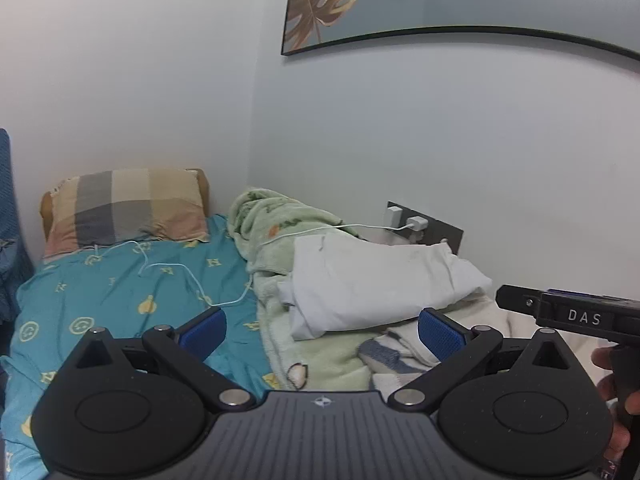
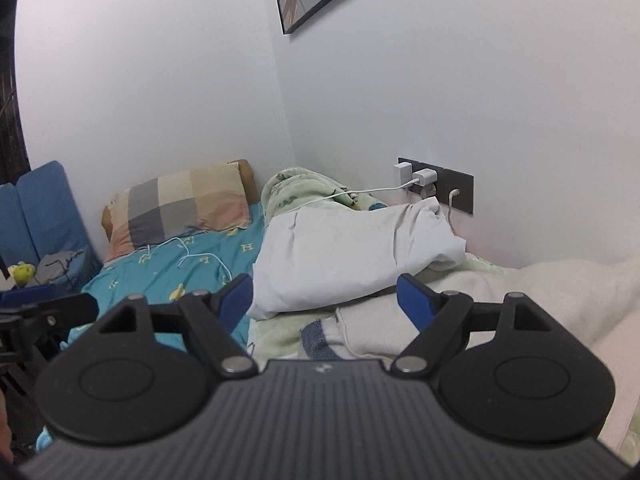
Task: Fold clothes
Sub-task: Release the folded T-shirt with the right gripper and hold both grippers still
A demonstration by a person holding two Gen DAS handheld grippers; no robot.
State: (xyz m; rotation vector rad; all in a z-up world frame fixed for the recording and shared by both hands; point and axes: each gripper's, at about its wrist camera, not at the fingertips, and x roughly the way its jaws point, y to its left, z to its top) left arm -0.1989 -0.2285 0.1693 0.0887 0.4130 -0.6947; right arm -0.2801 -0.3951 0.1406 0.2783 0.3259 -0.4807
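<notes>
Hovering spread and empty at the bottom of their frames, the left hand-held gripper [image 1: 322, 334] and right hand-held gripper [image 2: 325, 300] face a folded white garment [image 1: 376, 280] lying mid-frame on the bed's [image 1: 120, 288] green blanket [image 1: 280, 220].

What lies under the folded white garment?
The white garment rests on a green blanket, which shows around its near edge. Anything else beneath is hidden.

Both tongs: left tongs [image 1: 322, 330], right tongs [image 2: 325, 298] w/ black linkage arms, blue ribbed pads, silver pivot screws, grey ridged body.
</notes>
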